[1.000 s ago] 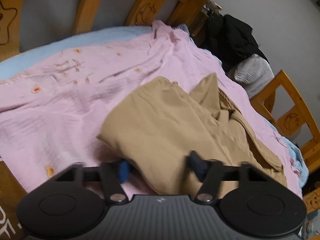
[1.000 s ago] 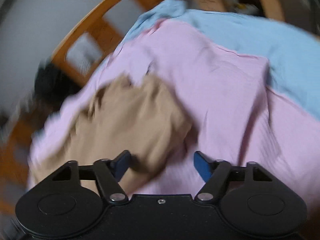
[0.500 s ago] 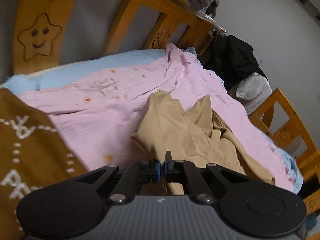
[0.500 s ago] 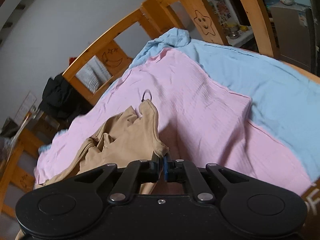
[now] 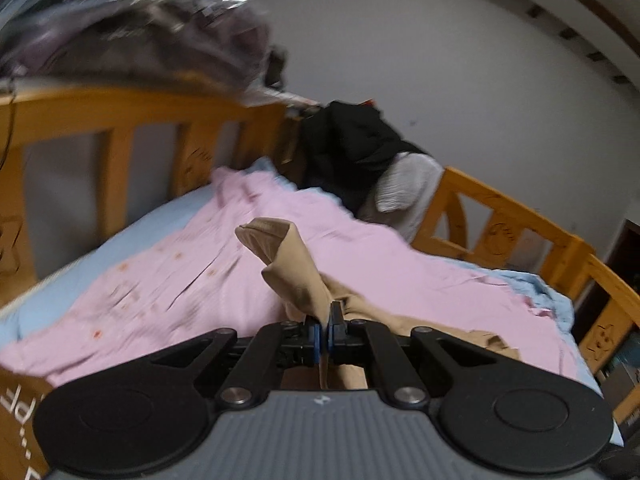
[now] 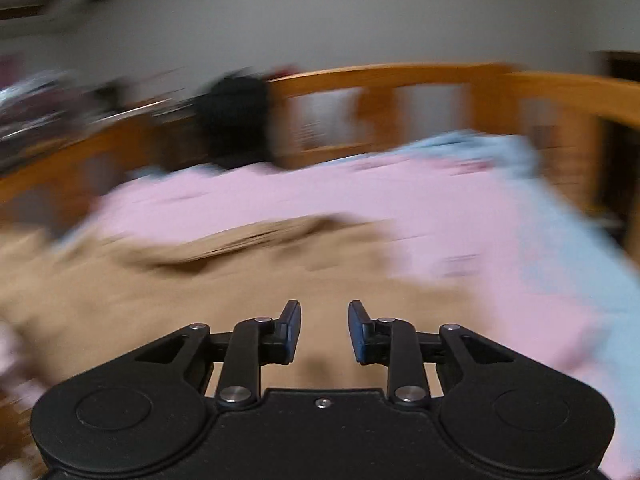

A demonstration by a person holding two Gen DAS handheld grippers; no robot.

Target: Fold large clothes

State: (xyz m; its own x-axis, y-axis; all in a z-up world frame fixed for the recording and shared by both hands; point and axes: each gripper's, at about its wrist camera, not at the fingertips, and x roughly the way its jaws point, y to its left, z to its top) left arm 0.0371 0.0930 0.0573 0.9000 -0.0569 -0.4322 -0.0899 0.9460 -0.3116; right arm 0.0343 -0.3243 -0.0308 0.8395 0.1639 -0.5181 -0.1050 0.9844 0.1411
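A tan garment [image 5: 296,276] lies on the pink sheet [image 5: 192,280] of a wooden-railed bed. My left gripper [image 5: 325,322] is shut on a fold of the tan garment, which rises from the pads in a peaked bunch while the rest trails down to the right. In the blurred right wrist view the tan garment [image 6: 168,288] spreads flat over the pink sheet [image 6: 460,216]. My right gripper [image 6: 324,318] hovers over it, its jaws opening, with a gap between the blue pads and no cloth pinched between them.
Orange wooden bed rails [image 5: 512,216] run round the mattress. A black and grey pile of clothes [image 5: 360,152] hangs over the far corner. A light blue sheet [image 6: 560,216] shows under the pink one. A shiny bag [image 5: 132,20] sits on top of the headboard.
Both grippers closed on the tan garment. The left one then lifted its fold upward. The right one swung sideways with a roll, and its jaws have parted, letting the cloth go.
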